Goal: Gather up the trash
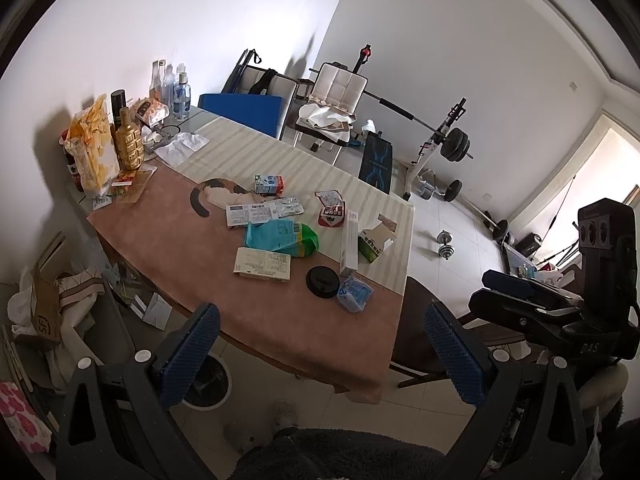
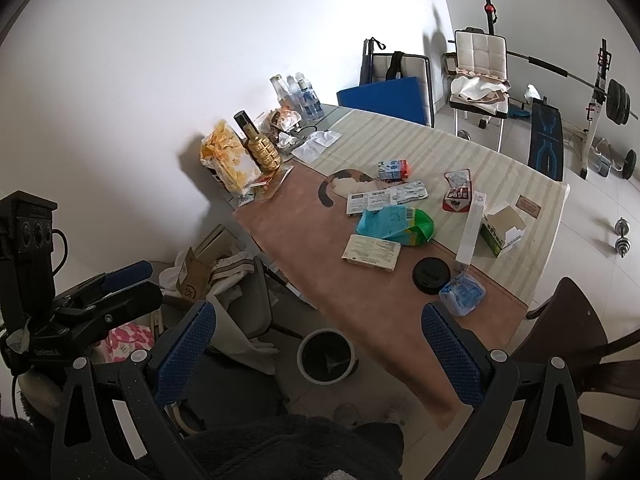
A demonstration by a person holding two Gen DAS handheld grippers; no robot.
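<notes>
**Operator:** Identify the trash and its location.

**Technician:** The trash lies scattered on the table (image 2: 304, 216), mid-surface. Nearest the front edge: a crumpled blue wrapper (image 2: 462, 294), just beside a black round lid (image 2: 432, 275). Further in: a flat printed carton (image 2: 372, 253), a teal and green bag (image 2: 394, 226), an open green box (image 2: 502, 232), a long white box (image 2: 470, 226) and a red packet (image 2: 456, 196).

**Operator:** Handling properties?

**Technician:** By appearance, all items are light. The wrapper and bag are likely soft and slippery; pinch a raised fold, not a flat face. The cartons look stiff but crushable; grip across the narrow edges. The lid lies flat; its rim probably has to be caught at an angle.

**Operator:** Gripper status?

**Technician:** The left gripper (image 1: 320, 354) has its jaws spread wide, holding nothing. The right gripper (image 2: 318, 354) is likewise released and empty. Both hover short of the table's front edge, well apart from the trash.

**Operator:** Disposal point?

**Technician:** A round bin (image 2: 326, 356) stands on the floor below the table edge.
</notes>
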